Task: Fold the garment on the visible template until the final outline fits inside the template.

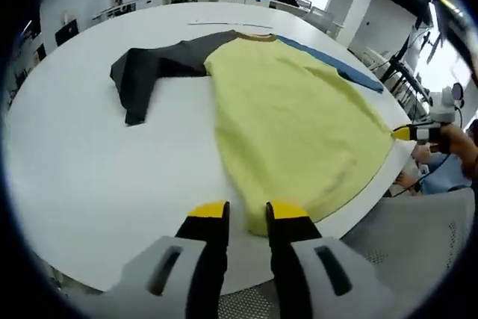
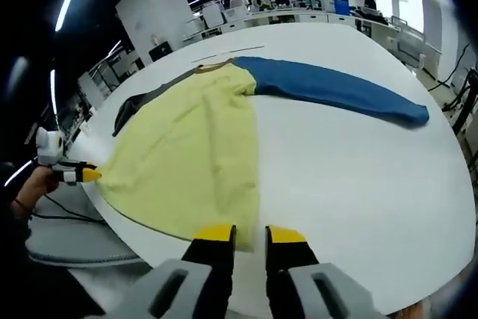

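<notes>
- The left gripper is hovering at the hem corner of the shirt, jaws a narrow gap apart with nothing between them.
- The right gripper is hovering at the other hem corner, jaws likewise slightly parted and gripping nothing; in the left gripper view its yellow tip is showing at the table's right edge.
- The shirt is lying flat on the white table, yellow body spread out, hem towards the near edge.
- Its dark sleeve is bending to one side, and the blue sleeve is stretching out straight on the other.
- A grey chair is sitting just beside the table.
</notes>
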Demonstrator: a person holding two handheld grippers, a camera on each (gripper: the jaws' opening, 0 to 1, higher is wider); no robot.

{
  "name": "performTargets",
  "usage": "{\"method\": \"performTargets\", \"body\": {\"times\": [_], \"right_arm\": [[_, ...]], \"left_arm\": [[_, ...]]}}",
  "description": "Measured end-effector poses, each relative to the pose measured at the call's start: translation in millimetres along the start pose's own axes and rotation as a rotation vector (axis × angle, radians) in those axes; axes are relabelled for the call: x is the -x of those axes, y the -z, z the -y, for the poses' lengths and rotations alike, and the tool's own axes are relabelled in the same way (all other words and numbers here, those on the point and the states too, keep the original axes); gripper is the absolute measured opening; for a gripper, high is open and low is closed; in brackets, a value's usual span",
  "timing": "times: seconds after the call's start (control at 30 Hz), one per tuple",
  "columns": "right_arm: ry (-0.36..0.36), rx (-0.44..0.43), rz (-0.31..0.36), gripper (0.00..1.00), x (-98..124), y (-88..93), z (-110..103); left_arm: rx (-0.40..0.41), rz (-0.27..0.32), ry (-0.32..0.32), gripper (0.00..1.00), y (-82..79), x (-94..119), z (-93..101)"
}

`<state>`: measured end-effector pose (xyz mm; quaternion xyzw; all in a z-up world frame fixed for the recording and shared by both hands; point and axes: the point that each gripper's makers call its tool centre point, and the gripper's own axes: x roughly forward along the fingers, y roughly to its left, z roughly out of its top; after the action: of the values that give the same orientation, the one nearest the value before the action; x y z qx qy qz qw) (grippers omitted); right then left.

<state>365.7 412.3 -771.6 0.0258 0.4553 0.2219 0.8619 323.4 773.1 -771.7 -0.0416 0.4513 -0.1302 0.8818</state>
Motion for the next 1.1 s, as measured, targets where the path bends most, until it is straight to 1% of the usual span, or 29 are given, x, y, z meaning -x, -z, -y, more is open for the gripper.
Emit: {"method": "performTargets", "body": {"times": [0.1,0.13,0.2,0.33,0.43,0.5,0.53,0.6,0.67,0.77,0.83,0.87,1.1], "right_arm": [[0.005,-0.01,0.004,0.07,0,-1.5,1],[0.005,-0.011,0.003,0.04,0,-1.5,1],[0.002,-0.018,0.0,0.0,0,-1.0,0],[0.004,-0.025,0.003,0.0,3,-1.4,0],[0.0,-0.037,0.004,0.0,5,0.6,-1],[0.001,-0.04,-0.002,0.0,4,2.0,-1],[-0.002,-0.044,-0.006,0.0,5,2.8,-1],[-0.008,-0.05,-0.012,0.0,6,3.9,-3],[-0.012,-0.051,-0.021,0.0,7,5.8,-6],[-0.016,-0.048,-0.027,0.0,8,8.9,-7],[-0.015,-0.044,-0.043,0.0,7,13.8,-7],[-0.015,-0.044,-0.045,0.0,7,14.5,-7],[-0.007,-0.033,-0.063,0.0,9,17.9,-10]], "left_arm": [[0.001,-0.001,-0.001,0.12,0.7,-1,0.4],[0.018,-0.004,0.008,0.1,1.8,-1,2.5],[0.037,-0.004,0.018,0.03,1.5,-1,4.6],[0.018,0.009,-0.002,0.02,-2.3,7,7.4],[0.02,0.01,-0.02,0.02,-3.5,11,7.2],[0.02,0.002,-0.05,0.02,-2.2,14,3.2],[0.029,-0.013,-0.073,0.01,0.2,16,-0.1],[0.052,-0.029,-0.095,0.01,2.5,19,-3.1],[0.074,-0.032,-0.116,0.01,3.1,21,-4.9],[0.052,-0.047,-0.137,0.0,6.1,20,-3.9],[0.021,-0.077,-0.143,0.0,12.4,17,-4.9],[0.026,-0.095,-0.143,0.01,16.6,16,-4.9],[0.045,-0.096,-0.135,0.01,21.4,19,-8.6]]}}
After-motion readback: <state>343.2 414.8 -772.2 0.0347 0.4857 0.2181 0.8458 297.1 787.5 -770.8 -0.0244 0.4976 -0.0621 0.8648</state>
